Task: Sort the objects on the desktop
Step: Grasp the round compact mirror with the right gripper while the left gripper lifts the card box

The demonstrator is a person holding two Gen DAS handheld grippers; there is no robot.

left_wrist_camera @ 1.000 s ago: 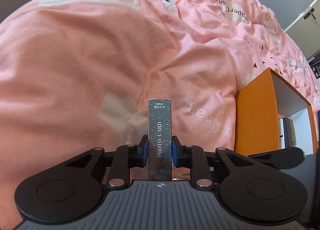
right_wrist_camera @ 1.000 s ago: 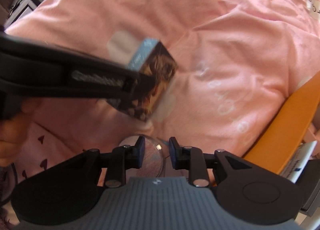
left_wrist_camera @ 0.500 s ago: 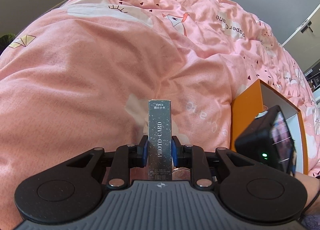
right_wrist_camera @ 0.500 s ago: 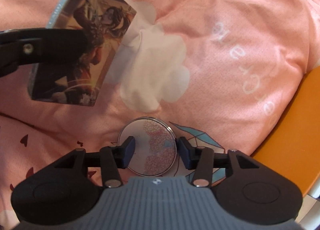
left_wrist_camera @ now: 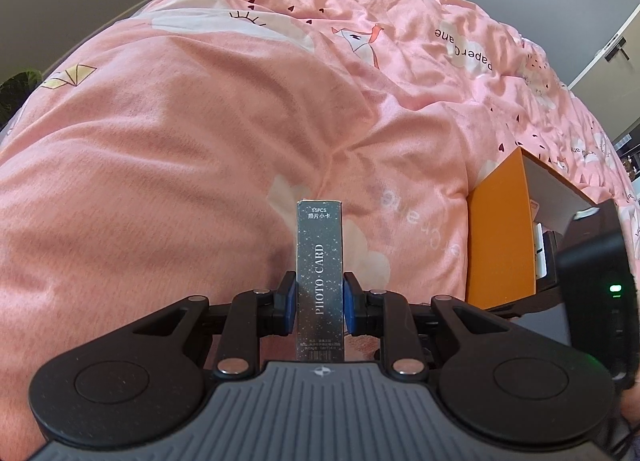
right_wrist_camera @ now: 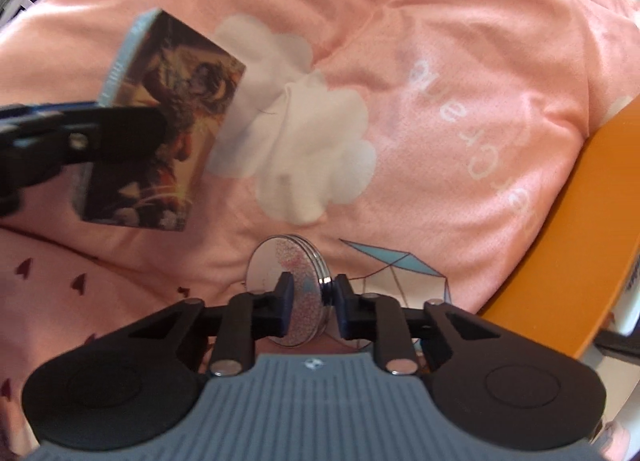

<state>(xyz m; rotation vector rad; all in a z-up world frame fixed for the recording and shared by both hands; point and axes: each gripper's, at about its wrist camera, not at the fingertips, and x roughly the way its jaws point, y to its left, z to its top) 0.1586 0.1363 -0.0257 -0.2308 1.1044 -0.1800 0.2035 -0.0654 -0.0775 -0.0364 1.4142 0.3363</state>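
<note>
Your right tool [right_wrist_camera: 310, 295] is now closing on the round mirror [right_wrist_camera: 288, 289], tipped on edge off the bed [right_wrist_camera: 460, 121]; your left tool [left_wrist_camera: 319, 303] is clamping the upright card box [left_wrist_camera: 319, 261]. Orange box [right_wrist_camera: 560, 261] is lying right.

- Bright, soft daylight fills both views; the wrinkled pink patterned quilt [left_wrist_camera: 224, 165] shows gentle fold shadows.
- Fisheye bending darkens the corners.
- The right view is motion-blurred, smearing the illustrated card box [right_wrist_camera: 160, 133].
</note>
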